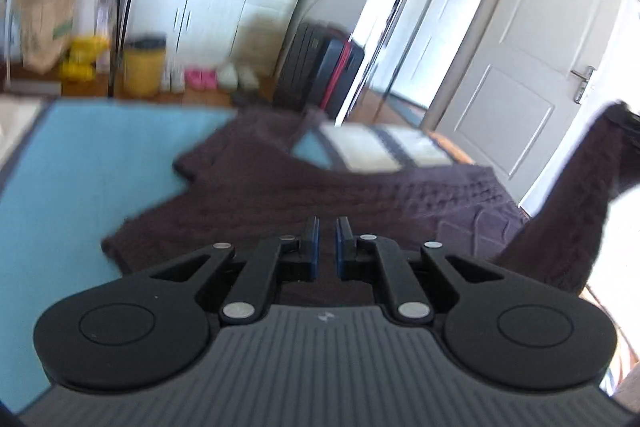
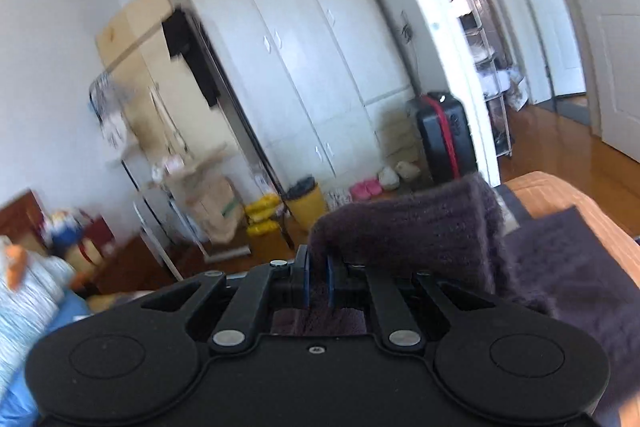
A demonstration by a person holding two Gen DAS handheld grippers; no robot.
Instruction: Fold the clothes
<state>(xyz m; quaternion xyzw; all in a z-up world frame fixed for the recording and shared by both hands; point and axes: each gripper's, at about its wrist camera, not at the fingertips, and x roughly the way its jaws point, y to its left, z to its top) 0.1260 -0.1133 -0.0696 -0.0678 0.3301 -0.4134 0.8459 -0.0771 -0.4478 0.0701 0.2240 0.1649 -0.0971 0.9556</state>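
Right gripper (image 2: 316, 281) was clamped on a fold of the dark knit sweater (image 2: 408, 223); the fabric rose between the pads and draped off to the right, lifted clear of the bed. Left gripper (image 1: 327, 247) hung just over the sweater body (image 1: 320, 187) with its pads nearly together, a narrow gap between them and nothing in it. The rest of the sweater lay spread on the blue sheet (image 1: 80, 163), one sleeve reaching left, the lifted part rising at the right edge of the left view. Both views were motion-blurred, so the rig was probably moving fast. Risks, as judged: the right grip appeared to hold only a thin edge of loose knit, and a quick swing could pull it out of the pads; with the left gripper holding nothing, the body was unpinned and might drag or bunch on the sheet, skewing any fold. Beyond stood a suitcase (image 1: 324, 71) and wardrobe (image 2: 304, 67), well apart.
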